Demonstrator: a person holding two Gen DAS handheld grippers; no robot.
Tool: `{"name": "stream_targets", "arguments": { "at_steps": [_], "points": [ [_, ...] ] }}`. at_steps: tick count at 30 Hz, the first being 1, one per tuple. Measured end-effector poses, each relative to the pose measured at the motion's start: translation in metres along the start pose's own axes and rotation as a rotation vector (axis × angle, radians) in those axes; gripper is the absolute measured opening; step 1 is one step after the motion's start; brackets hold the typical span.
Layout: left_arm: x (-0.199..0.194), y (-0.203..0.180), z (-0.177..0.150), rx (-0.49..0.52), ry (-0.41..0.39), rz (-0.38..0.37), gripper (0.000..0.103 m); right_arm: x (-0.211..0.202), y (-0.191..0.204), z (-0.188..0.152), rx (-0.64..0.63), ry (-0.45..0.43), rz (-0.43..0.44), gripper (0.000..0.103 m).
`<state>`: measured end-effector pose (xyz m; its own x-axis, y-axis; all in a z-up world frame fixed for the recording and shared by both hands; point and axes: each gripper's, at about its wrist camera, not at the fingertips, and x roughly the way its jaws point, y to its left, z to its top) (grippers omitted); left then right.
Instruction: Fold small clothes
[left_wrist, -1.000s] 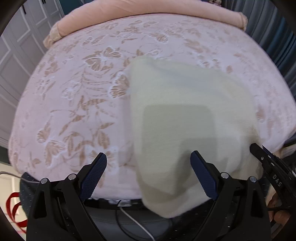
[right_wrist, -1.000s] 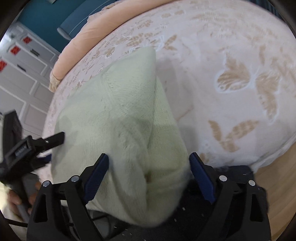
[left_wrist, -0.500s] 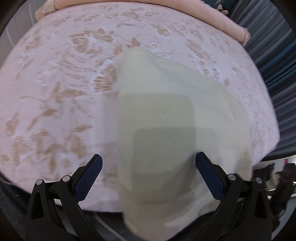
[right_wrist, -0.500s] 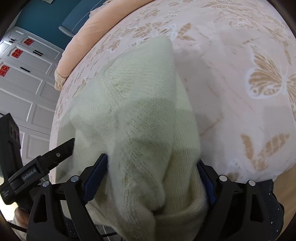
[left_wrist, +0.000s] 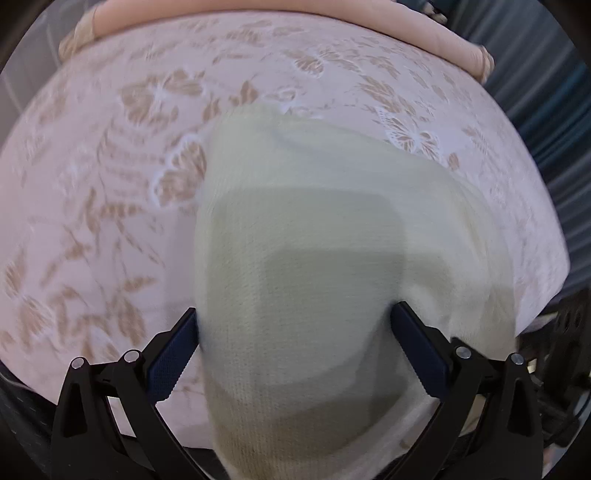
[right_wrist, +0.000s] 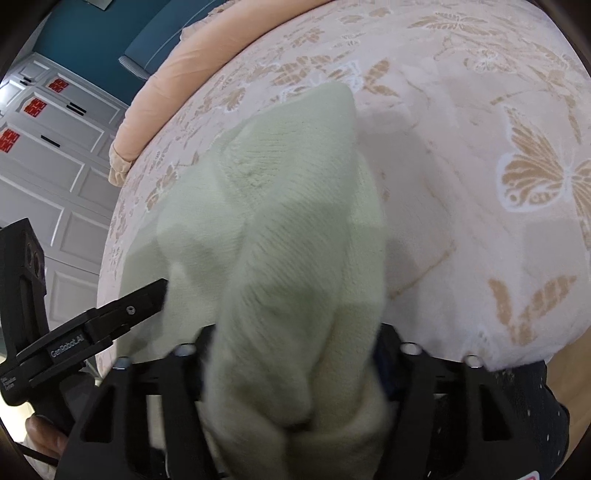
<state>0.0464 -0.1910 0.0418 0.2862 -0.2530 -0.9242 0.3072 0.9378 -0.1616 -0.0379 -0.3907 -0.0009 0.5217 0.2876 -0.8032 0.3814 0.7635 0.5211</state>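
Note:
A pale green knitted garment (left_wrist: 306, 266) lies on the pink floral bedspread (left_wrist: 110, 177), its near edge hanging over the bed's front edge. My left gripper (left_wrist: 295, 350) has its blue-padded fingers on either side of the near edge, pressing against the knit. In the right wrist view the same garment (right_wrist: 288, 229) bunches up between the fingers of my right gripper (right_wrist: 291, 354), which squeeze a thick fold of it. The left gripper's arm (right_wrist: 92, 325) shows at the left of that view, its tip touching the garment's left edge.
A peach bolster (left_wrist: 258, 11) runs along the far edge of the bed. White panelled cupboard doors (right_wrist: 48, 155) stand to the left. Dark blue curtains (left_wrist: 546, 110) hang to the right. Wooden floor (right_wrist: 572, 387) shows beyond the bed's right corner.
Both grippers have moved forward onto the garment's near edge. Their fingers have narrowed from wide open to pressing on the knit, and the right side has bunched into a fold.

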Motion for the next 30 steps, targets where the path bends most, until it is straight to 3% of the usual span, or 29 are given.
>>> {"name": "stream_targets", "arguments": {
  "at_steps": [4, 12, 16, 17, 19, 22, 28, 30],
  "points": [
    [-0.001, -0.001, 0.003, 0.009, 0.013, 0.018, 0.098, -0.019, 0.014, -0.003, -0.022, -0.045, -0.011, 0.041],
    [0.007, -0.004, 0.006, 0.008, 0.012, 0.024, 0.098, -0.082, 0.066, -0.021, -0.097, -0.169, 0.013, 0.037],
    [0.006, -0.003, 0.008, 0.013, 0.027, 0.008, 0.096, -0.087, 0.080, -0.026, -0.104, -0.171, 0.026, 0.036],
    [0.004, -0.003, 0.008, 0.014, 0.032, -0.001, 0.094, -0.085, 0.088, -0.027, -0.129, -0.165, -0.011, 0.036],
    [-0.003, -0.002, 0.009, 0.019, 0.043, -0.023, 0.082, -0.077, 0.090, -0.027, -0.139, -0.153, -0.071, 0.036],
    [-0.016, 0.000, 0.010, 0.030, 0.049, -0.061, 0.063, -0.068, 0.063, -0.023, -0.053, -0.133, -0.108, 0.036],
    [-0.058, 0.009, 0.014, 0.060, 0.025, -0.182, 0.026, -0.063, 0.043, -0.021, 0.005, -0.094, -0.102, 0.036],
    [-0.071, 0.010, 0.014, 0.083, 0.013, -0.201, 0.024, -0.063, 0.054, -0.020, -0.013, -0.095, -0.106, 0.036]
  ]
}}
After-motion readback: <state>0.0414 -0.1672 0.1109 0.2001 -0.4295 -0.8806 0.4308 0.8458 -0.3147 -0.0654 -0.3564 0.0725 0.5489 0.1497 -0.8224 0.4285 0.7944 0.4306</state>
